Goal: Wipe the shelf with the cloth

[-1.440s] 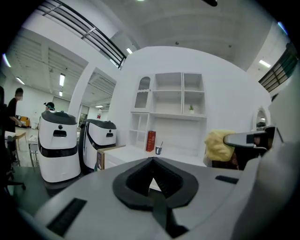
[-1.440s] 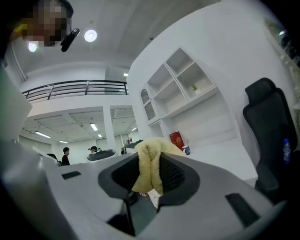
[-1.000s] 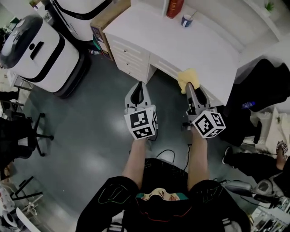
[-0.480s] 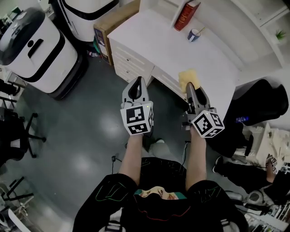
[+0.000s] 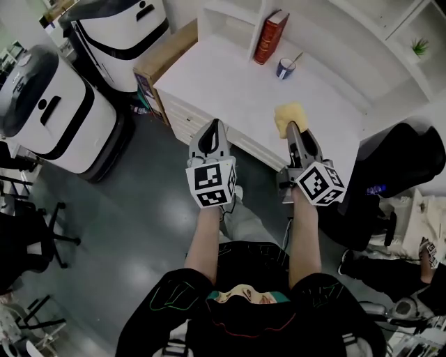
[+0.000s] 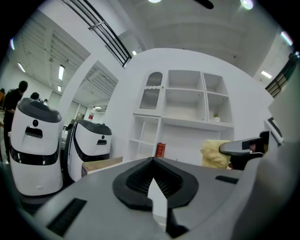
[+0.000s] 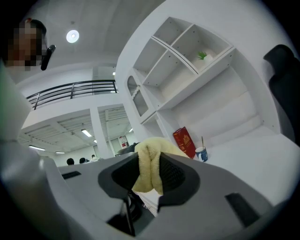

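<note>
A yellow cloth (image 5: 288, 116) is pinched in my right gripper (image 5: 292, 130), which is shut on it and held over the near edge of the white desk (image 5: 230, 70). In the right gripper view the cloth (image 7: 151, 164) bunches up between the jaws. My left gripper (image 5: 213, 130) is shut with nothing in it and hangs level with the right one, in front of the desk's drawers. The white shelf unit (image 5: 334, 21) rises at the back of the desk; its compartments (image 6: 183, 101) show ahead in the left gripper view, its compartments (image 7: 187, 61) above in the right gripper view.
A red book (image 5: 269, 36) and a blue mug (image 5: 284, 68) stand at the desk's back. Two white robot units (image 5: 49, 111) and a brown box (image 5: 164, 59) stand to the left. A black chair (image 5: 404, 160) and clutter sit to the right. People stand far off.
The view has come closer to the desk and both grippers now reach toward its near edge. The right gripper still holds the cloth.
</note>
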Demonstrator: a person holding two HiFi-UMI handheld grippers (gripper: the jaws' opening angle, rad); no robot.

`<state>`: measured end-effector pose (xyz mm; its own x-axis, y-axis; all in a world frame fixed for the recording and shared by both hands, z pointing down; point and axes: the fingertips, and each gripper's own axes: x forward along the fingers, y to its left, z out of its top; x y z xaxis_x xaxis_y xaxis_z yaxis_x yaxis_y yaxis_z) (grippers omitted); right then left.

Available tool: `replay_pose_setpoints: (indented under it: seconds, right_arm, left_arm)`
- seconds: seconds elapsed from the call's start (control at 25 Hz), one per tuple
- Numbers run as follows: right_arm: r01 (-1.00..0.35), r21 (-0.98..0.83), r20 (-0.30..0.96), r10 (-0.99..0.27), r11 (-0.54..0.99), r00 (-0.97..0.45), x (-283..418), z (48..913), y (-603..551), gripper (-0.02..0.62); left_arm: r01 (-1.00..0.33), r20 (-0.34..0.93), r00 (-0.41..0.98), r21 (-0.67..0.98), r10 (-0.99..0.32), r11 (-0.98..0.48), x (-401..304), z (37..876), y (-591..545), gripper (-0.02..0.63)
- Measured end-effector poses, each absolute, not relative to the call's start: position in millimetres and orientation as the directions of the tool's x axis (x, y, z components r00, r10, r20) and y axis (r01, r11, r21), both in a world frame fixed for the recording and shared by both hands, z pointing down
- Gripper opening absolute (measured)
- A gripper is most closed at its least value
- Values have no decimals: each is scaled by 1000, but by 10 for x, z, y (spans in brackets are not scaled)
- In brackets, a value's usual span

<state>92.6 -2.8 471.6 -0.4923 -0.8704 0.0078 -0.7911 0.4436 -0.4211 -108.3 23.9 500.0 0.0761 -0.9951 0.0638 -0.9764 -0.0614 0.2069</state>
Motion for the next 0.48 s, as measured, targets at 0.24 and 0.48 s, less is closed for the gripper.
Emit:
replay_pose_setpoints:
  seconds: [0.24, 0.48]
  right_arm:
    - [-739, -446, -16, -830, 505, -558, 579, 4746, -822, 109]
    - [-721, -457, -34, -821, 520, -570, 481, 4632, -1610, 109]
  left_arm:
    - [-989, 68, 16, 145, -998, -6, -1361, 4878, -439, -2]
    - [-995, 61, 13, 95, -998, -7, -1374, 4719, -1105, -2]
